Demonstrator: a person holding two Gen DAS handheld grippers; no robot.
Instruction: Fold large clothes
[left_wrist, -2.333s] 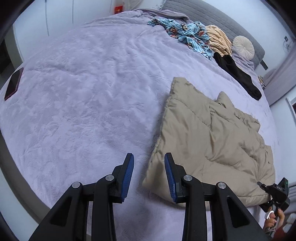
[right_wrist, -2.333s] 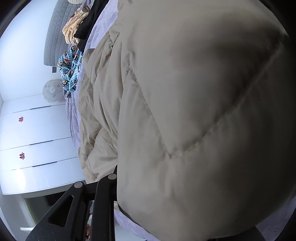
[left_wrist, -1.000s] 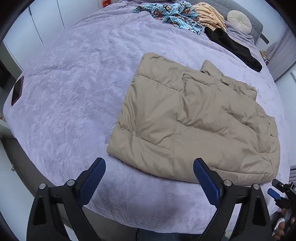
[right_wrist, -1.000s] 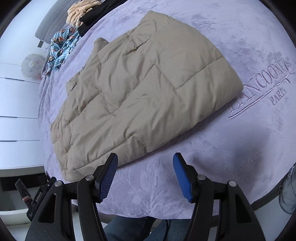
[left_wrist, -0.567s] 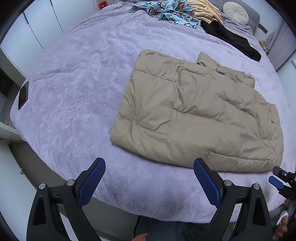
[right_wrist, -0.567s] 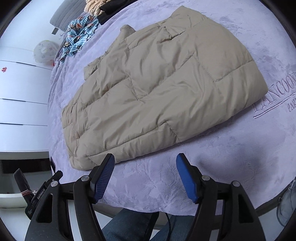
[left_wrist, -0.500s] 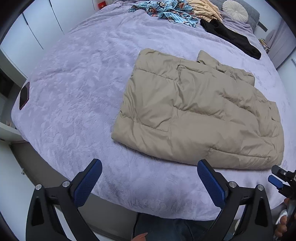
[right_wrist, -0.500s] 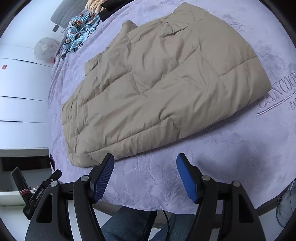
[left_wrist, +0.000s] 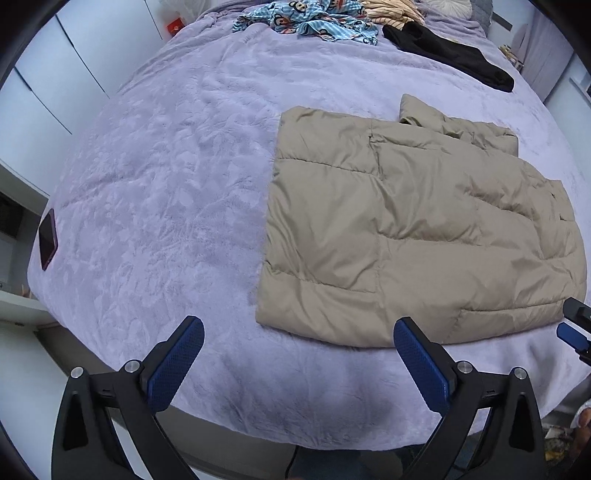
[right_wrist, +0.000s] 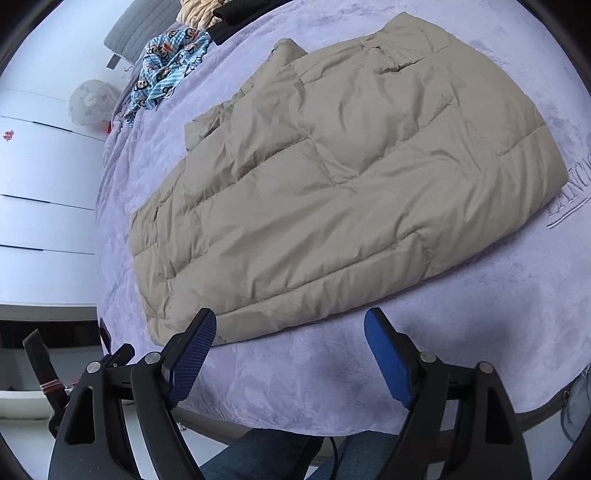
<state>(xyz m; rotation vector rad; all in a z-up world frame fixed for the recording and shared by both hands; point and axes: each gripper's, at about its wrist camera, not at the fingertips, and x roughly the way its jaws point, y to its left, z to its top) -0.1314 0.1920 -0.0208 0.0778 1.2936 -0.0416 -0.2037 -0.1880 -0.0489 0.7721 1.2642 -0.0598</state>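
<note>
A beige quilted puffer jacket (left_wrist: 417, 229) lies folded flat on the lilac bedspread (left_wrist: 166, 177), right of centre in the left wrist view. My left gripper (left_wrist: 299, 325) hangs over the bed's near edge just short of the jacket's near hem, open wide, nothing between its blue pads. In the right wrist view the same jacket (right_wrist: 332, 166) fills the middle. My right gripper (right_wrist: 291, 321) hovers at its near hem, jaws still opening, nothing between them. The right gripper's tip (left_wrist: 574, 328) shows at the left view's right edge.
A dark phone (left_wrist: 47, 240) lies at the bed's left edge. At the far end are a blue monkey-print garment (left_wrist: 314, 20), a black garment (left_wrist: 450, 51) and a peach one (left_wrist: 388, 9). White cupboards (right_wrist: 37, 177) flank the bed. Embroidered lettering (right_wrist: 572, 195) marks the bedspread.
The right gripper let go of the jacket, drew back to the near hem and widened. The left gripper opened wide and backed off to the bed edge; the jacket now lies flat.
</note>
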